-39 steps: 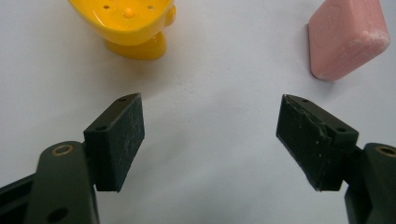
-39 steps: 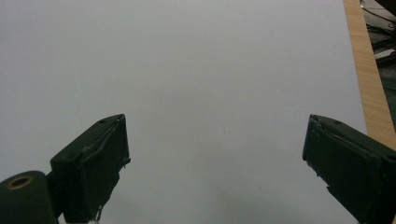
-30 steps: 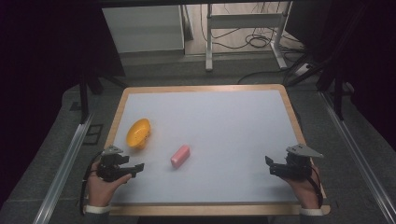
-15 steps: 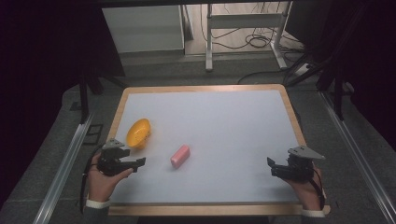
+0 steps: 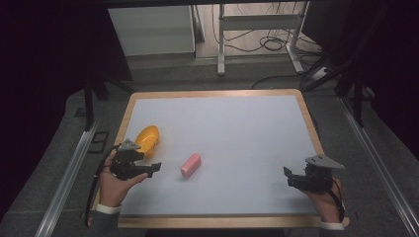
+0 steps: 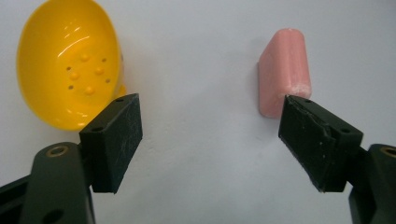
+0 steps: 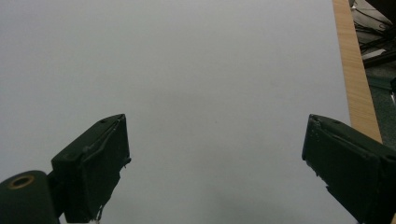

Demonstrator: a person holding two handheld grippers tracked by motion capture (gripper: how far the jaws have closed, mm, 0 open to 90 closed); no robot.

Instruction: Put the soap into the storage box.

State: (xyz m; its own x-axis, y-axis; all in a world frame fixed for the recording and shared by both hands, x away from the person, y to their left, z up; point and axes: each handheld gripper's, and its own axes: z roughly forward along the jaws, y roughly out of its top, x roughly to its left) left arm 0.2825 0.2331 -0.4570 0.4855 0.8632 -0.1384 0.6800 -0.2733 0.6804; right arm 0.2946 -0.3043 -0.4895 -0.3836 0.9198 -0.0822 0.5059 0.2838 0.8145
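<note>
Each tool is black: the left tool (image 5: 154, 167) and the right tool (image 5: 287, 175) carry a grey three-cornered plate on top and a thin black cable. The flat rectangular pads (image 6: 114, 140) look scratched. White cuffs show at both wrists.

Bare table (image 5: 237, 128) beyond pink block (image 5: 190, 165) (bowl (image 5: 147, 140) leftward)

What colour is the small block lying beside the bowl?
Pink. The block shows best in the left gripper view, right of the yellow bowl.

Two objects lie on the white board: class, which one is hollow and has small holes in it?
The yellow scoop-shaped dish, lying left of the pink block in the left gripper view. Its open bowl shows several small holes and bumps; the pink block is solid and smooth.
</note>
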